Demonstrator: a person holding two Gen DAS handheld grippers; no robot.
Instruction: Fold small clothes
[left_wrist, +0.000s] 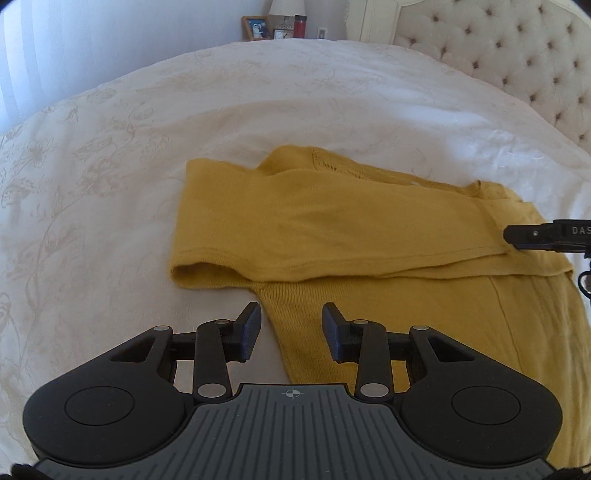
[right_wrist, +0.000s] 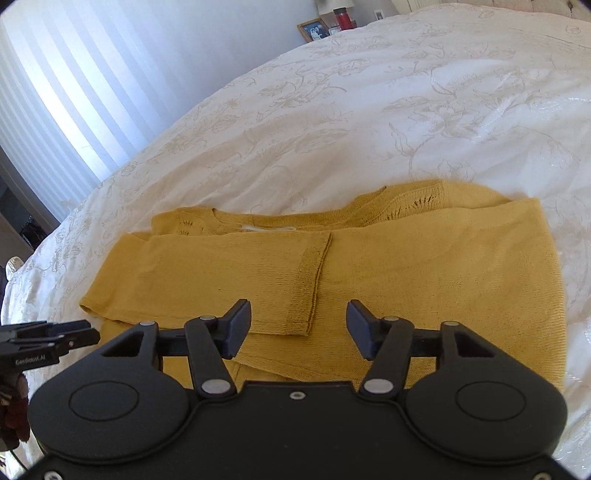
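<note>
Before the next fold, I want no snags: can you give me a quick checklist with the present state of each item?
1. Left gripper free of cloth: ok, its jaws stand apart with nothing pinched, over the sweater's lower edge.
2. Right gripper free of cloth: ok, open above the sweater, nothing clamped.
3. Mustard sweater lying flat on the bedspread: ok.
4. Sleeve folded across the body: ok, its cuff lies on the front.
5. Bedspread around the sweater free of other things: ok as far as both views show.
6. Near hem reachable: cannot tell, the grippers' bodies hide it.
</note>
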